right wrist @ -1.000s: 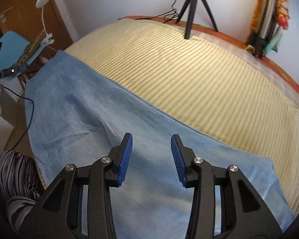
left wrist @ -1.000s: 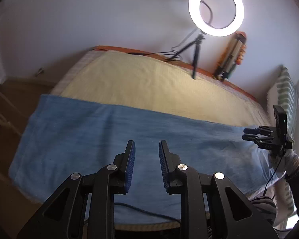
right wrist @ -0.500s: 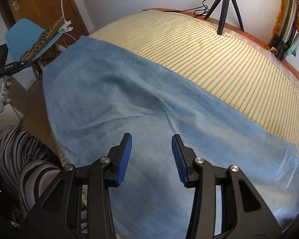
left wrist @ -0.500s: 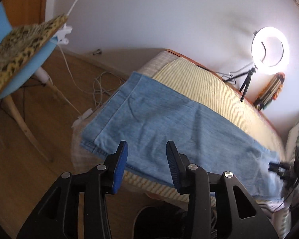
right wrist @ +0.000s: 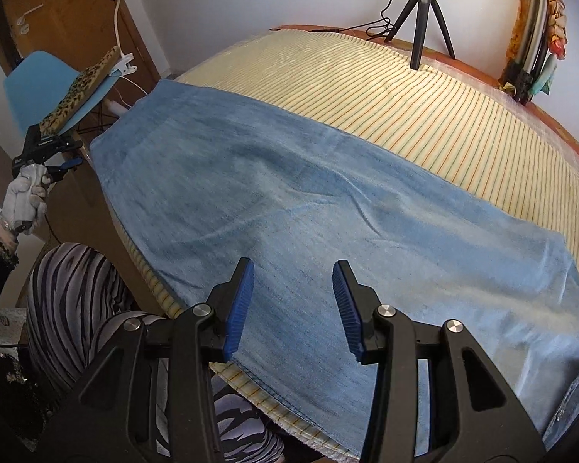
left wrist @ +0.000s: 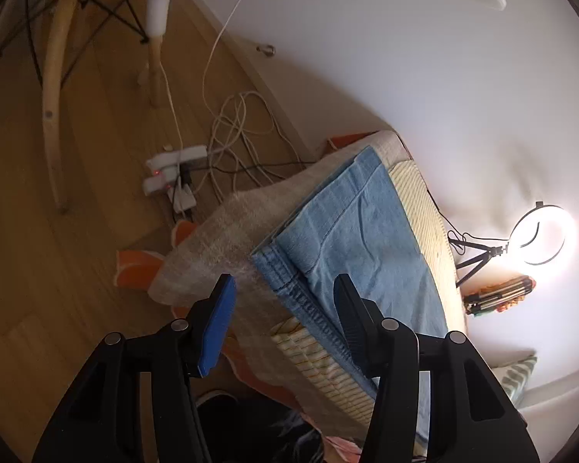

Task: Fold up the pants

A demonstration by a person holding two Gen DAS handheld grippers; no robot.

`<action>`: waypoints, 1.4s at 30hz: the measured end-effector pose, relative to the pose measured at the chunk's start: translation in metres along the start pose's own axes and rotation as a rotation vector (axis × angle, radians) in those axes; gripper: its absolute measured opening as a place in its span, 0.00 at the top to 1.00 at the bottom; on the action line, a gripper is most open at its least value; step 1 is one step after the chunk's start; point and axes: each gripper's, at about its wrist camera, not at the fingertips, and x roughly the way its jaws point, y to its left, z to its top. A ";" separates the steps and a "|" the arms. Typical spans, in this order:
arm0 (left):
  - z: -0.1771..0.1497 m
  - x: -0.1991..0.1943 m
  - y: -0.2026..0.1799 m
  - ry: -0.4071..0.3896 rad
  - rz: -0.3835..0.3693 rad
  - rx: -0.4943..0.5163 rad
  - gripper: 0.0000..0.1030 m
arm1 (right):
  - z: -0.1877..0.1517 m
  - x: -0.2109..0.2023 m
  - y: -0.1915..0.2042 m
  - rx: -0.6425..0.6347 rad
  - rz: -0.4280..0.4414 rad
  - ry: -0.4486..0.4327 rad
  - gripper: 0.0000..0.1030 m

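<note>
Your left gripper (left wrist: 283, 318) now looks down at the end of the pants (left wrist: 361, 239) instead of across their length as it did a second ago: the view has rolled, the floor fills the upper left of the frame, and the stitched hem edges sit just above and between the fingers. The jaws were close together a second ago and are opening now, with nothing pressed between the pads; the hem lies beyond the tips, not yet in the gap. In the right wrist view you can see that same gripper at the far left edge, held in your gloved left hand (right wrist: 23, 196), apart from the cloth.

Your right gripper (right wrist: 293, 305) hovers over the near edge of the pants, lower centre of its frame. Its jaws stand apart and empty, at much the same spread as before, and the denim below them is untouched.

The pants lie flat along the near side of the bed (right wrist: 424, 88), stretched from upper left to lower right in the right wrist view, legs seemingly already laid one on the other; the stacked hems in the left view suggest that. A few soft creases run through the middle.

By the look of it, you are lining up to pinch the hem end with the left tongs. That end hangs close to the mattress corner, so take both layers together or the lower leg may stay behind when you lift.
</note>
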 end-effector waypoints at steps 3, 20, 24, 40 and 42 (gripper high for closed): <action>0.000 0.013 0.006 0.009 -0.026 -0.029 0.50 | 0.007 0.000 0.004 0.002 -0.010 -0.005 0.57; -0.007 0.007 -0.031 -0.156 -0.020 0.086 0.52 | 0.022 0.003 0.004 0.046 -0.013 -0.019 0.57; 0.000 0.023 -0.034 -0.131 0.057 0.084 0.52 | 0.036 0.003 0.008 0.038 0.000 -0.002 0.57; -0.013 0.009 -0.064 -0.294 0.070 0.313 0.89 | 0.188 0.010 0.106 -0.036 0.149 0.030 0.37; -0.016 0.005 -0.072 -0.305 0.036 0.342 0.89 | 0.209 0.026 0.125 -0.045 0.186 0.052 0.36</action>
